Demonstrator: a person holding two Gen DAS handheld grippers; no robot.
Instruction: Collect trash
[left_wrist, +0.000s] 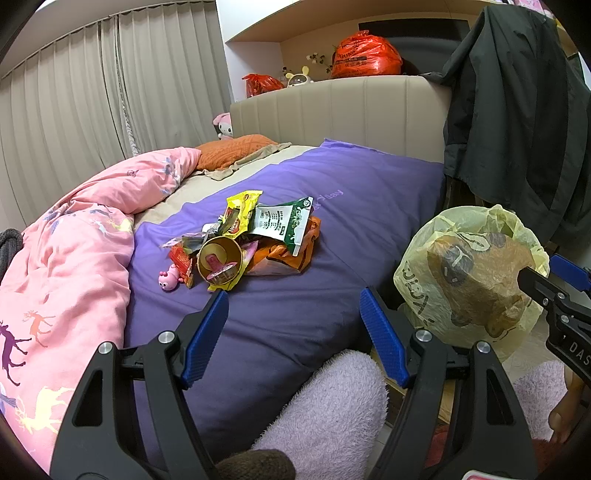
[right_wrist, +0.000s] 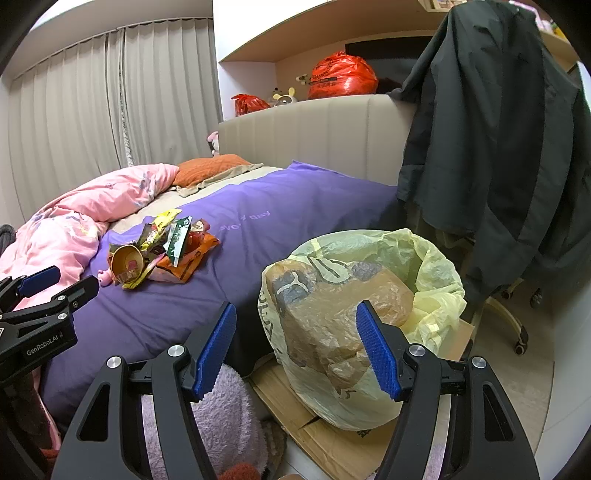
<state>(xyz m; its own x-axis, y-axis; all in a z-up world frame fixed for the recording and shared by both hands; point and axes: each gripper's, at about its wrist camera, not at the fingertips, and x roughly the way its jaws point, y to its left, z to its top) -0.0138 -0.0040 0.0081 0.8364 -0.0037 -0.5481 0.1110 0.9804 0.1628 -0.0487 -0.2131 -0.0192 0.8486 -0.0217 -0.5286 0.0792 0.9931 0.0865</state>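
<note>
A pile of trash (left_wrist: 251, 240) lies on the purple bedcover (left_wrist: 295, 314): yellow, green-white and orange wrappers and a gold paper cup (left_wrist: 218, 260) on its side. The pile also shows in the right wrist view (right_wrist: 162, 251). A yellow plastic trash bag (right_wrist: 365, 310) stands open beside the bed, with a brown bag inside; it also shows in the left wrist view (left_wrist: 469, 269). My left gripper (left_wrist: 293, 297) is open and empty, just short of the pile. My right gripper (right_wrist: 295, 308) is open and empty, in front of the bag.
A small pink pig toy (left_wrist: 170, 278) lies left of the pile. A pink duvet (left_wrist: 74, 266) covers the bed's left side. A dark jacket (right_wrist: 491, 147) hangs on a chair at the right. Flat cardboard (right_wrist: 332, 435) lies under the bag. A lilac fuzzy slipper (left_wrist: 328, 410) is close below.
</note>
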